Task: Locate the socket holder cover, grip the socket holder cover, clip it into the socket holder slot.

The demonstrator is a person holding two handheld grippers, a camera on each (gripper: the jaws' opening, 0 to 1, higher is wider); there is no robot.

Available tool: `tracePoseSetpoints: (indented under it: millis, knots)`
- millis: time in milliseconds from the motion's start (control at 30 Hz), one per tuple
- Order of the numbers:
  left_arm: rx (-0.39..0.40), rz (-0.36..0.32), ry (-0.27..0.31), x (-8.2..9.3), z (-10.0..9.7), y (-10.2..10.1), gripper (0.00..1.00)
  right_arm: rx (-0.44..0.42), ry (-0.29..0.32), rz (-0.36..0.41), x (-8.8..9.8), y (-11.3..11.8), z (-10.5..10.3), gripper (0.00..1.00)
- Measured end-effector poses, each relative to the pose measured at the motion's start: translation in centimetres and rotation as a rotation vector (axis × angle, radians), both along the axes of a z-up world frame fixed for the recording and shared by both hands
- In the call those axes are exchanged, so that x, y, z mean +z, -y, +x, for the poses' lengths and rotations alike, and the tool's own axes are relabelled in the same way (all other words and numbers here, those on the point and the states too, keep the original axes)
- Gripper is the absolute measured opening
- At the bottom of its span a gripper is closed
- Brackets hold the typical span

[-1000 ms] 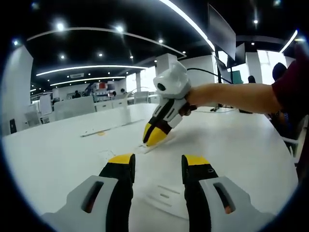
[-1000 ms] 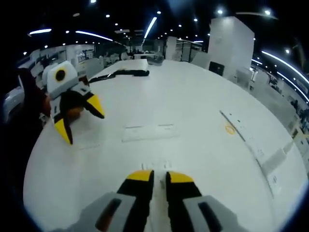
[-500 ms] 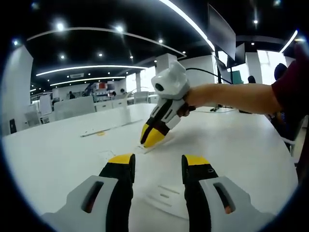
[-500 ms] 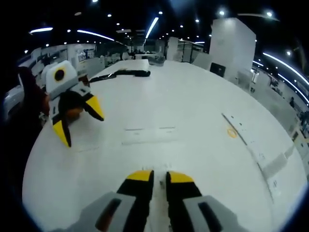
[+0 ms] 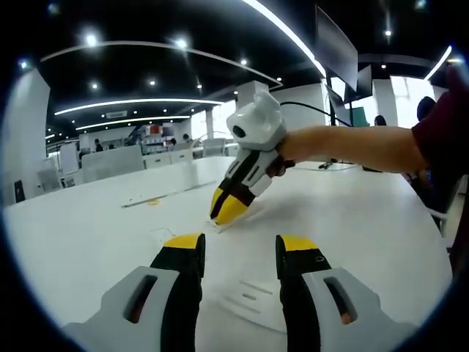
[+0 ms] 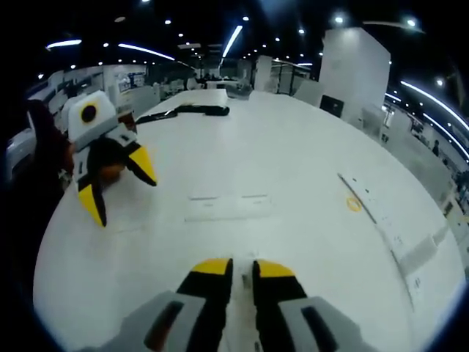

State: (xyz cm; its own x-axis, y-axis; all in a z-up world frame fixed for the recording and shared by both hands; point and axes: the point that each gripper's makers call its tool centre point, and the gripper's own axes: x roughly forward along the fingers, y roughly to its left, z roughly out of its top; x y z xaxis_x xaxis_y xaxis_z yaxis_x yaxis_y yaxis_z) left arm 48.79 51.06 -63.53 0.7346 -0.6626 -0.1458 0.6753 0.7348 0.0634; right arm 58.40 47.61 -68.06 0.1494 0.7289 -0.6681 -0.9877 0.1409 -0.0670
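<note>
Right gripper (image 5: 229, 207) dipped slightly, jaws nearly closed, contents unclear. Left gripper (image 5: 240, 255) wide, empty. Cover (image 6: 226, 206) lay ungripped; clipping pending.

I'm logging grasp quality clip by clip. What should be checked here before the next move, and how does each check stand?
1. Left gripper free: jaws apart, nothing between them. Ok.
2. Right gripper at the part: in the left gripper view its tips are down at a small white piece on the table. Ok.
3. Grip secured: the right jaws are nearly together, but whether they clamp the piece is hidden. Cannot tell.
4. Flat white plate reachable: it lies flat ahead of the right gripper, with nothing on it. Ok.
5. Slot located on that plate: the detail is too faint. Cannot tell.
</note>
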Motion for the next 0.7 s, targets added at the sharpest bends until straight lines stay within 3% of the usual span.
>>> tracePoseSetpoints:
  millis: [700]
  knots:
    - [0.001,0.003,-0.001,-0.08,0.0,-0.15,0.4,0.005,-0.002,0.004,-0.02,-0.37,0.03,0.14]
